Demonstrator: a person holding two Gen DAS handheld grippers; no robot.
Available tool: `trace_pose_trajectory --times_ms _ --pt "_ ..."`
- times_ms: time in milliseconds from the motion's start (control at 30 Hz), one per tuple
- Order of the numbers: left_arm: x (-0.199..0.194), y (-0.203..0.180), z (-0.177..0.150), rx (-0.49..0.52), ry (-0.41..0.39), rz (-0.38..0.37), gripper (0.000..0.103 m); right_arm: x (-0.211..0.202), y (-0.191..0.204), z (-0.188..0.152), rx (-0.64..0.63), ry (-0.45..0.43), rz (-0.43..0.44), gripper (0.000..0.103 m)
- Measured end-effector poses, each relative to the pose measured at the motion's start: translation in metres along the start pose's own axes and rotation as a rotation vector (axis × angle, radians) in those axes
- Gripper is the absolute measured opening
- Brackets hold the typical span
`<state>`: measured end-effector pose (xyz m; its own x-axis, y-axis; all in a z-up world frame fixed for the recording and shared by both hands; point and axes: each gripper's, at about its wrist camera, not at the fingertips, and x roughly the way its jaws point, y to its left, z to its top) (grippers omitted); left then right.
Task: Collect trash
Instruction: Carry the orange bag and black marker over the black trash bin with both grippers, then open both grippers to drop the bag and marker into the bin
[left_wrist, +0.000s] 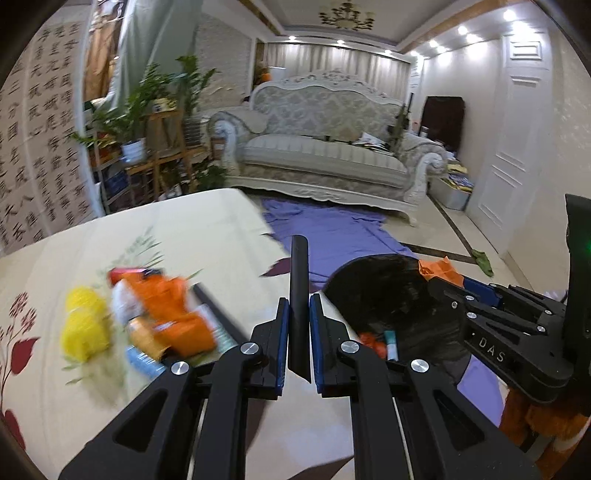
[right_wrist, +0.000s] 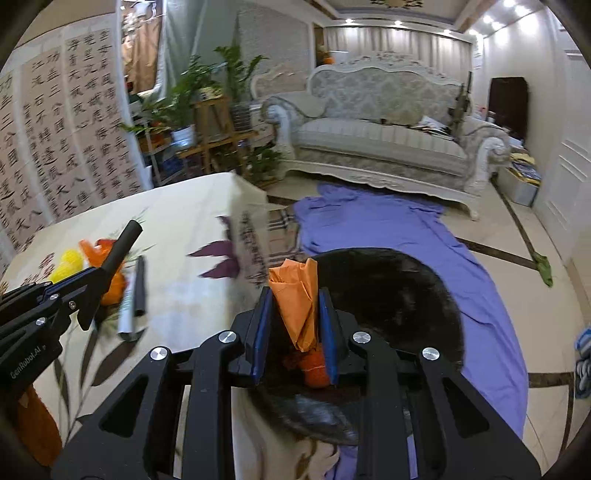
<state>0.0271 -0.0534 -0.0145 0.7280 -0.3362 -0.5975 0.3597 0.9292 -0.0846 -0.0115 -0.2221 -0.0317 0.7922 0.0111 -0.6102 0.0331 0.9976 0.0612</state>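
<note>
Left wrist view: my left gripper (left_wrist: 298, 325) is pinched on a black tube (left_wrist: 298, 295), one stick standing straight up between the pads. It looks stiff, light and smooth, so I judge it could slide; gripping near its lower half seems right. On the table (left_wrist: 207, 221) to the left sits the remaining pile, blurred: one yellow lump (left_wrist: 85, 325), one orange wrapper (left_wrist: 173, 317), at least one more small packet I can't make out. To the right, the black trash bag (left_wrist: 380, 295) gapes open beside the table edge, a few pieces already inside. My right gripper (left_wrist: 454, 284) reaches over it with something orange.

Right wrist view: my right gripper (right_wrist: 295, 325) is clamped on one crumpled orange paper (right_wrist: 299, 302), soft, feather-light, and easy to hold by the bunched middle. It hangs right above the bag's (right_wrist: 399, 295) mouth. On the table (right_wrist: 192, 206) I count one black stick (right_wrist: 139, 284) and one silvery tube (right_wrist: 127, 314) lying side by side.
</note>
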Motion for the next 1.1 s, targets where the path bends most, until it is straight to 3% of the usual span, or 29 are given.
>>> trace_pose_trajectory --times_ms 267,700,767,833,1000,1100 --pt "0.036 -0.037 0.006 0.066 0.029 -0.031 0.012 0.015 -0.03 0.003 0.032 -0.008 -0.037 0.024" --pt "0.086 -0.064 0.014 0.128 0.098 -0.029 0.014 0.045 -0.063 0.008 0.089 0.004 -0.053 0.027" --pt "0.09 -0.065 0.012 0.131 0.111 -0.026 0.031 0.046 -0.067 0.008 0.107 0.003 -0.06 0.035" --pt "0.089 -0.064 0.011 0.129 0.111 -0.026 0.041 0.046 -0.073 0.007 0.125 -0.001 -0.067 0.039" --pt "0.084 -0.057 0.011 0.105 0.1 -0.01 0.054 0.043 -0.081 0.005 0.149 0.0 -0.08 0.04" --pt "0.081 -0.055 0.012 0.095 0.094 0.002 0.061 0.04 -0.081 0.004 0.157 -0.001 -0.083 0.047"
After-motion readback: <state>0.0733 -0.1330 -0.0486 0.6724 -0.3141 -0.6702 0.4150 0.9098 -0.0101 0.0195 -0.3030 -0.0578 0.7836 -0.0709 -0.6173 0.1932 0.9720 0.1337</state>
